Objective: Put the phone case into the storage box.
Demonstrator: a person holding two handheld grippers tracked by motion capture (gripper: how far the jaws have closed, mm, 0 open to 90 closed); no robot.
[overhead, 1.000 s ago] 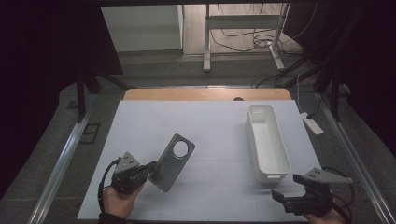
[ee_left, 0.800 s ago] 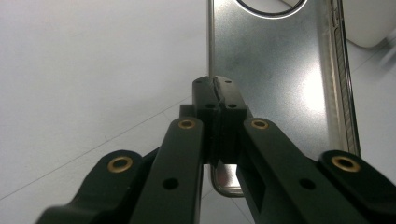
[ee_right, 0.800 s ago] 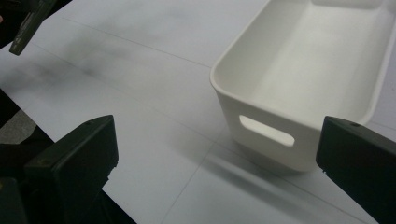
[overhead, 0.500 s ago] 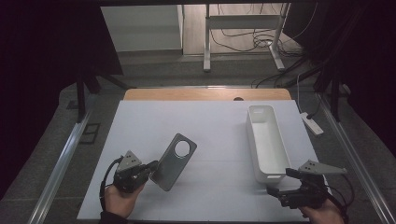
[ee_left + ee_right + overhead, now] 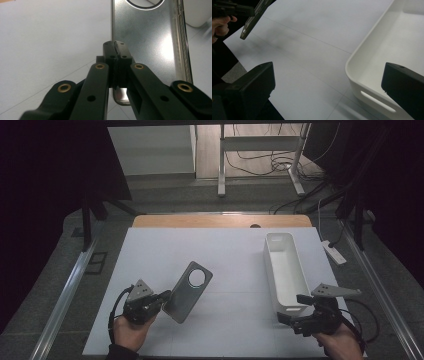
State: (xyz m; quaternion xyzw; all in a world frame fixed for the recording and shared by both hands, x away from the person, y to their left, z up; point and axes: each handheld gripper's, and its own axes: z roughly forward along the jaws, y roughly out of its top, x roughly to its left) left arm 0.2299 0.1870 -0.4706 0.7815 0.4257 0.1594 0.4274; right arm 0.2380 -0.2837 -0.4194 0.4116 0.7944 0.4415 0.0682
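On the white table (image 5: pixel 225 255): grey phone case (image 5: pixel 188 290) pinched by left gripper (image 5: pixel 162 297), white bin (image 5: pixel 284 270) at right.
Left gripper's jaws are closed on the case's lower edge, case tilted up off the table. Right gripper (image 5: pixel 292 312) spread wide, holding nothing, its jaws just beside the bin's near end with the slot handle (image 5: pixel 377 102).

Free room: bare desk (image 5: pixel 235 265) between case (image 5: pixel 188 291) and bin (image 5: pixel 285 270).
Obstacles: bin, just beside right tool (image 5: pixel 291 309).
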